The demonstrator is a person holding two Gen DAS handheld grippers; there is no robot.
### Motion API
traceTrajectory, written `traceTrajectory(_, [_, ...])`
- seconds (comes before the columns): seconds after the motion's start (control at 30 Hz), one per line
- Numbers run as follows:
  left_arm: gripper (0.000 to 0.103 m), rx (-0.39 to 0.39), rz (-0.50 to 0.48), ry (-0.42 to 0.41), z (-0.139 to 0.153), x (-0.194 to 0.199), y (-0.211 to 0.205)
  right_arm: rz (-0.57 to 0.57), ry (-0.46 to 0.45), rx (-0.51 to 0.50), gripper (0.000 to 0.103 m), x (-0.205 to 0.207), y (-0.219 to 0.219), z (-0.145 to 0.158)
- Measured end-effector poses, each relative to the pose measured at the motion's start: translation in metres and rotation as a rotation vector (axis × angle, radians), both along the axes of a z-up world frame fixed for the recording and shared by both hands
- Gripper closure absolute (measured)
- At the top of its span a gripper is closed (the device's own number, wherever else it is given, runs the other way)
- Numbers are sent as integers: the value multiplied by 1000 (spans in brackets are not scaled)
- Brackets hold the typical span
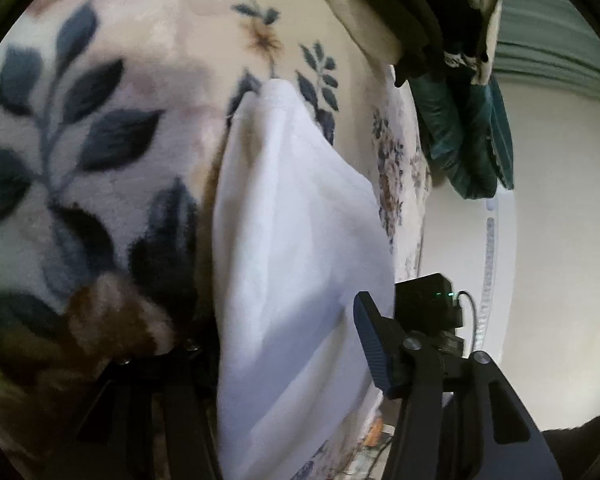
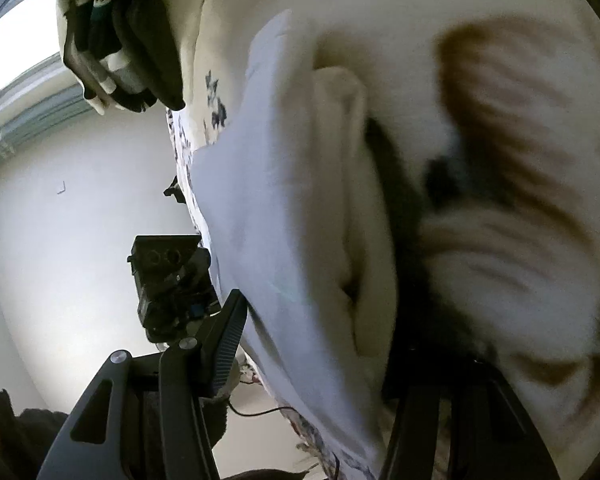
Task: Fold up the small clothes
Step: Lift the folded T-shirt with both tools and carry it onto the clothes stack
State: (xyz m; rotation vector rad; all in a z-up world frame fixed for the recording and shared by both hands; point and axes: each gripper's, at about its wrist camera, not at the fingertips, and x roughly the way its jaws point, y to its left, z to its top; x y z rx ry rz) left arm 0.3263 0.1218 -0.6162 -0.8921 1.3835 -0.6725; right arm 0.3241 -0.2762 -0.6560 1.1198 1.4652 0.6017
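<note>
A small white cloth [image 1: 292, 240] lies in soft folds on a fleece blanket [image 1: 100, 140] printed with dark blue leaves. My left gripper [image 1: 276, 320] straddles its near end. The ribbed right finger [image 1: 370, 344] shows beside the cloth edge, and the other finger is hidden under fabric. From the right wrist view the same white cloth [image 2: 284, 220] runs between my right gripper's [image 2: 320, 312] fingers. Its left finger [image 2: 228, 340] stands just off the cloth edge, and the right one is lost in shadow. Both pairs of jaws stand apart around the cloth.
Teal and dark garments [image 1: 460, 132] hang over the blanket's far edge. A black device with a green light [image 1: 428, 300] sits beside the bed, seen also as a black device [image 2: 168, 276]. White wall [image 1: 560, 220], window [image 2: 16, 40] and a thin cable [image 2: 260, 412] lie beyond.
</note>
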Motion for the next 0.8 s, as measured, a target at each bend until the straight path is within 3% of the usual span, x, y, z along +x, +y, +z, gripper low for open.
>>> traceTrajectory(0.03, [81, 13, -8, -9, 2, 0, 0, 4, -9, -4, 66, 1, 2, 2])
traceTrajectory(0.13, [87, 26, -1, -22, 11, -1, -2, -7, -31, -14, 81, 3, 5, 9])
traceTrajectory(0.2, [88, 36, -6, -33, 17, -1, -3, -14, -44, -12, 84, 2, 6, 15])
traceTrajectory(0.5, [89, 31, 3, -91, 74, 9, 4, -18, -107, -20, 86, 11, 10, 69])
traceTrajectory(0.6, [89, 43, 2, -139, 111, 21, 6, -19, -137, -24, 86, 20, 13, 99])
traceTrajectory(0.8, [89, 49, 36, -240, 196, 72, 9, -23, -235, -31, 86, 61, 16, 187])
